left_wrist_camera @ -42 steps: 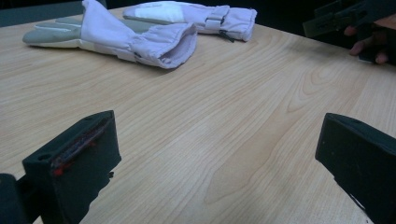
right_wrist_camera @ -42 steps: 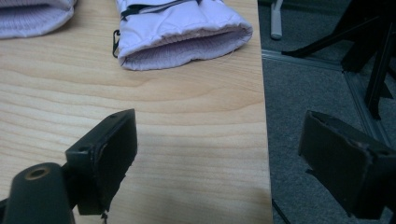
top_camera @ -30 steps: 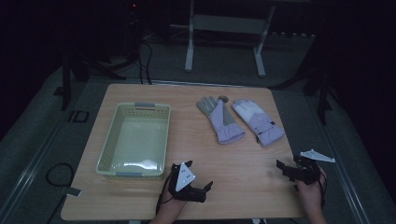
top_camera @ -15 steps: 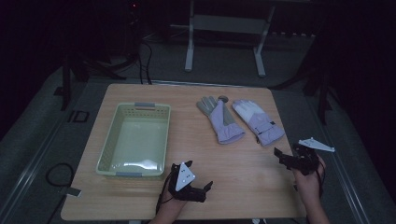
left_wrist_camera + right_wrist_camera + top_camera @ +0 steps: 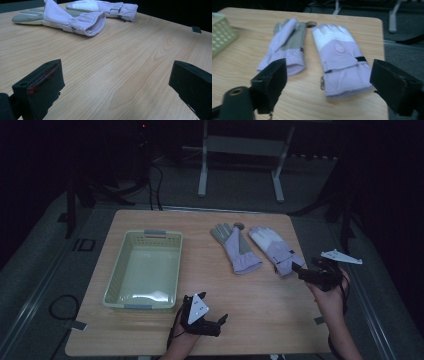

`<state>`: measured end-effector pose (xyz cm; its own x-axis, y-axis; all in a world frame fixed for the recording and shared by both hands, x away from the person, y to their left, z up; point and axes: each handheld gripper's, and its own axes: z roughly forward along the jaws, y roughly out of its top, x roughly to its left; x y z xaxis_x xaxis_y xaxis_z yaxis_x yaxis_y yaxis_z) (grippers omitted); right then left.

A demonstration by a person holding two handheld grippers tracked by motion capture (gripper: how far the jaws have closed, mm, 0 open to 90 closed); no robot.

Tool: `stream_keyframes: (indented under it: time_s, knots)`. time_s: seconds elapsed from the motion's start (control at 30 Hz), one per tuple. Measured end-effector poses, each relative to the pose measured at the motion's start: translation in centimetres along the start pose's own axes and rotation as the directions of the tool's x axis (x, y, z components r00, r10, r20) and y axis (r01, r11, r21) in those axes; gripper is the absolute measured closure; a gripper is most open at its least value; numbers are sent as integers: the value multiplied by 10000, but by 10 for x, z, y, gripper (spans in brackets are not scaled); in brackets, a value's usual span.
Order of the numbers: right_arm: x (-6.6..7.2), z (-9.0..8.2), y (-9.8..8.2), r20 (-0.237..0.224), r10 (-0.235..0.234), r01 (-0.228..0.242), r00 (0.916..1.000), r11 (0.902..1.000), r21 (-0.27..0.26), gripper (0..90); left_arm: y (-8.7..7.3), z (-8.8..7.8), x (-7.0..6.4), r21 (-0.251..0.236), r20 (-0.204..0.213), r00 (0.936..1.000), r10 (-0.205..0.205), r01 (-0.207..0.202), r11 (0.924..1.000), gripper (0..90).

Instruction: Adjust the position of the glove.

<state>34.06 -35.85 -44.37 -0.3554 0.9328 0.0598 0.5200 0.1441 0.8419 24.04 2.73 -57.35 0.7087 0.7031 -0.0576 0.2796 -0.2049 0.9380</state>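
Note:
Two lilac gloves lie side by side on the wooden table. One glove (image 5: 237, 249) (image 5: 287, 42) (image 5: 75, 21) shows its grey palm; the other glove (image 5: 274, 250) (image 5: 339, 60) (image 5: 107, 8) shows a white and lilac back. My right gripper (image 5: 300, 272) (image 5: 329, 80) is open near the table's right edge, its jaws standing either side of the white-backed glove's cuff, short of it. Near the front edge, my left gripper (image 5: 220, 324) (image 5: 116, 80) is open over bare wood, with nothing between its jaws.
A pale green basket (image 5: 114, 275) (image 5: 220, 30) sits on the left half of the table, with nothing in it. A small brown disc (image 5: 239, 225) (image 5: 311, 24) lies beyond the gloves' fingertips. A small dark tab (image 5: 317, 320) (image 5: 195, 29) sits at the right edge.
My right gripper has moved away from the person and a little left, closer to the white-backed glove's cuff. The left gripper has stayed put.

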Motion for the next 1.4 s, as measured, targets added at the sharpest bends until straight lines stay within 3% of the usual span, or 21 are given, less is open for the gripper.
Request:
stream_keyframes:
  time_s: [0.1, 0.4, 0.77, 1.1, 1.27, 1.4]
  knots:
    - [1, 1, 9, -447, 241, -239, 9987, 9997, 42, 197, 0, 0, 0, 6, 43, 10000, -2, 2, 10000, 0]
    - [20, 13, 35, -516, -529, 530, 9973, 9986, -6, 217, 0, 0, -1, 35, 42, 9999, 136, -136, 9999, 0]
    - [45, 38, 58, -1096, -839, 870, 9904, 9959, 234, 252, 0, 1, -2, 49, 73, 9998, 177, -178, 9998, 0]
    - [76, 78, 85, -1391, -1420, 1471, 9801, 9887, 273, 279, 0, 0, -1, 39, 121, 9998, 144, -144, 9999, 0]
    - [86, 98, 91, -1541, -1462, 1570, 9772, 9858, 602, 269, 0, 0, -1, 50, 151, 9998, 161, -162, 9999, 0]
    - [93, 114, 91, -1650, -1721, 1884, 9712, 9781, 887, 279, 0, 1, -2, 30, 152, 9997, 194, -194, 9998, 0]
